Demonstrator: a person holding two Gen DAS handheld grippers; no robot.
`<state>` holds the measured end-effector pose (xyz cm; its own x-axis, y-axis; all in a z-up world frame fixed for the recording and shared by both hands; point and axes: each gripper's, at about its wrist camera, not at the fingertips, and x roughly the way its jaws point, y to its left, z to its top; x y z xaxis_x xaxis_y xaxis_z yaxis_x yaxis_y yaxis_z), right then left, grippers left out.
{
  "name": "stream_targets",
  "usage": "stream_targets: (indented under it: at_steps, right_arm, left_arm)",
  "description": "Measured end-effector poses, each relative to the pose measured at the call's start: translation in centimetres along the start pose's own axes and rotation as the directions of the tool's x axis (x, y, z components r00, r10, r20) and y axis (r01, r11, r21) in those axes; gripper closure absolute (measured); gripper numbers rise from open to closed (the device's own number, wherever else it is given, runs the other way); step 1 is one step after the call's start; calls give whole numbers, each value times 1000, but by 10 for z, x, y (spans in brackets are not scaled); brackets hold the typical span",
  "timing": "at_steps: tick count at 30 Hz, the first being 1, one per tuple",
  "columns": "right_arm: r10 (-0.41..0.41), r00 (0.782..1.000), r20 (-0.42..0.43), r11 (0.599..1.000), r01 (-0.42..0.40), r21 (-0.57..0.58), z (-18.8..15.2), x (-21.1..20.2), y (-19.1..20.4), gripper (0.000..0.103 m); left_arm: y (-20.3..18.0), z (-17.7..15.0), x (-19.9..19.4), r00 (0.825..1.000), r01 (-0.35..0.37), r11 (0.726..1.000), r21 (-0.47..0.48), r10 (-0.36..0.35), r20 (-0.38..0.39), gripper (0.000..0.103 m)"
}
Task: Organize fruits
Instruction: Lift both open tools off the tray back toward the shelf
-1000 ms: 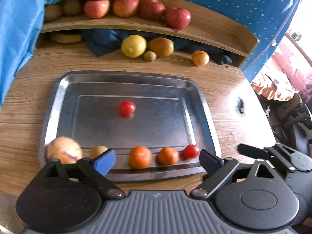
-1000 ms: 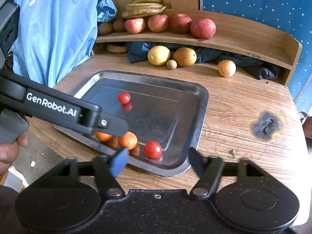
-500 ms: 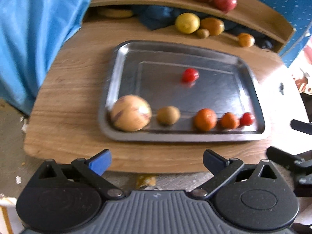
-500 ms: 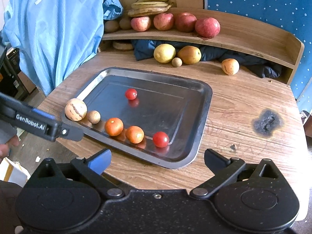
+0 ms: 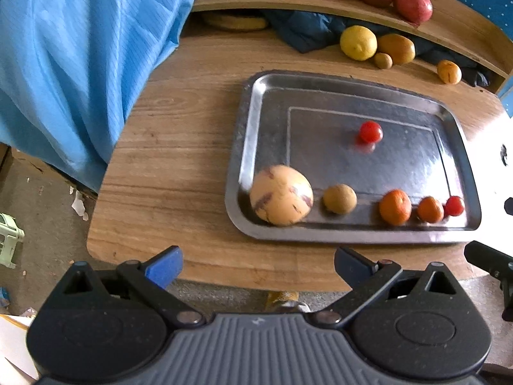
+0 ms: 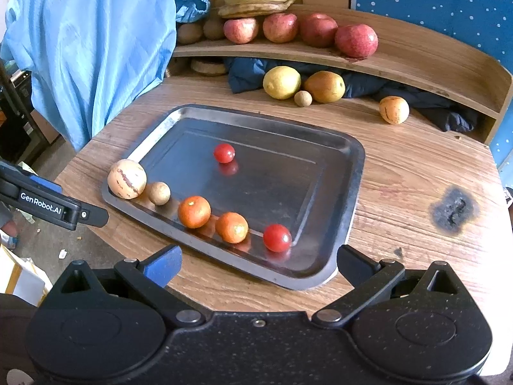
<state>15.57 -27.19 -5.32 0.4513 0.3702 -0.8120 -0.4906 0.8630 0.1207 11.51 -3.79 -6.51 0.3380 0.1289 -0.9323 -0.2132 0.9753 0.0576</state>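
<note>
A metal tray [image 5: 253,122] [image 6: 356,176] lies on the wooden table. Along its near edge sit a pale striped melon [image 5: 281,194] [image 6: 127,178], a small brown fruit [image 5: 340,199] [image 6: 159,193], two oranges [image 5: 395,207] [image 6: 194,211] and a cherry tomato [image 5: 454,206] [image 6: 277,237]. A second tomato [image 5: 370,132] [image 6: 224,153] rests alone mid-tray. My left gripper [image 5: 258,264] hangs open and empty over the table's front edge, left of the tray. My right gripper [image 6: 259,264] is open and empty above the tray's near right corner.
On the table behind the tray lie a lemon [image 6: 281,82], a mango [image 6: 324,86], a small brown fruit [image 6: 302,98] and a striped fruit [image 6: 394,109]. Red apples [image 6: 356,40] and bananas [image 6: 256,0] fill the shelf. Blue cloth [image 5: 80,64] hangs left. A burn mark [image 6: 453,211] is at right.
My left gripper drew back and leftward off the tray, so the tray's front row is now ahead of it. The right gripper's jaws spread wider; that hand stayed put.
</note>
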Motion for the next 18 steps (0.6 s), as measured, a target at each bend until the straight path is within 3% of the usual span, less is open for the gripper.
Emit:
stream_targets:
  at_steps: [18]
  right_arm:
    - [-32,999,0,999,32,38,49,31,-5,1]
  left_arm:
    - [5,71,22,1000,4,998,70,-6,23,1]
